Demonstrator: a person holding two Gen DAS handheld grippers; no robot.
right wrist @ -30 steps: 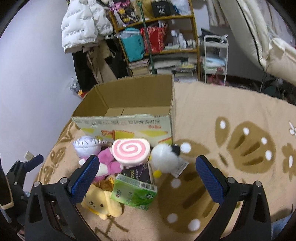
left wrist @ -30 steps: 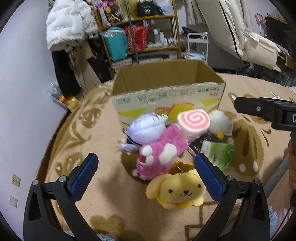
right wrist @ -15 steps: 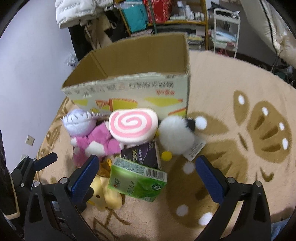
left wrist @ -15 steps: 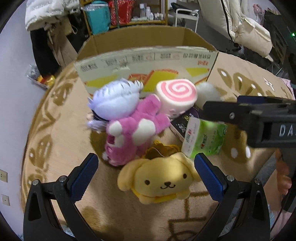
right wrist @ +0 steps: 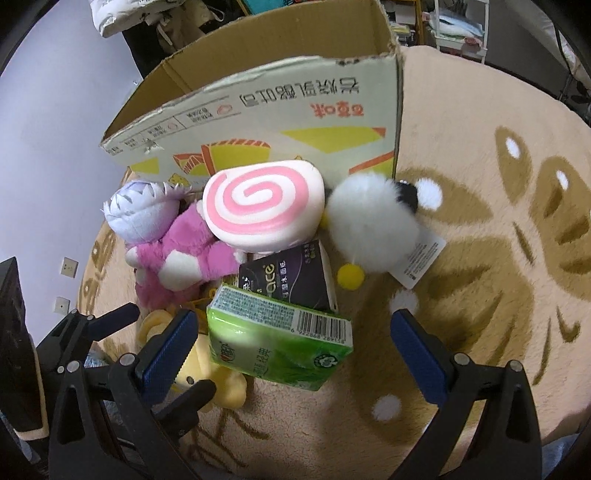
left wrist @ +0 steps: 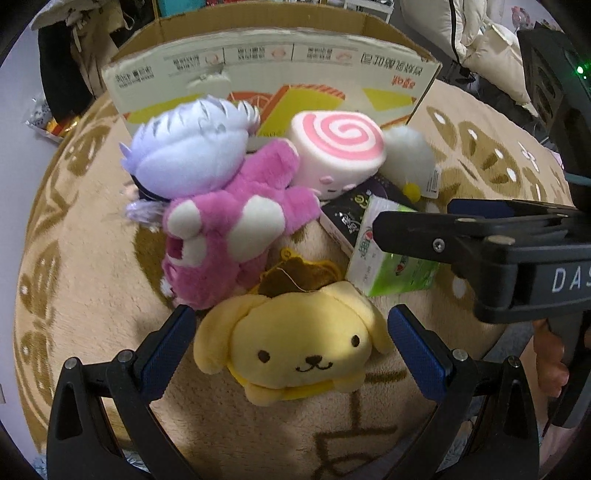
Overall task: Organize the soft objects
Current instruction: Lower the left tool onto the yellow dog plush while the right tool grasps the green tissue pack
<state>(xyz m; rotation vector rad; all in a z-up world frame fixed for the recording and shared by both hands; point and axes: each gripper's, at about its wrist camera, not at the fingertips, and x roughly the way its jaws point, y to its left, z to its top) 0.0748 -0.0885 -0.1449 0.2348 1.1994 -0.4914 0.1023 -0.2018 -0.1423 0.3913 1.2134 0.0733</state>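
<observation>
Yellow dog plush (left wrist: 295, 347) lies between spread left tongs (left wrist: 291, 350).

Soft toys huddle on a beige rug before an open cardboard box (left wrist: 273, 70): a yellow dog (left wrist: 295, 350) face-up at six o'clock, pink bear (left wrist: 229, 236), lilac doll (left wrist: 188, 155), swirl cushion (left wrist: 340, 147), white puffball (left wrist: 406, 155), green tissue pack (right wrist: 277, 343).

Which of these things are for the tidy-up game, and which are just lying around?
For the job:
yellow dog plush
pink plush
purple-haired doll
swirl cushion
white fluffy toy
green tissue pack
dark tissue pack
cardboard box

Just lying about:
rug
white trolley
</observation>
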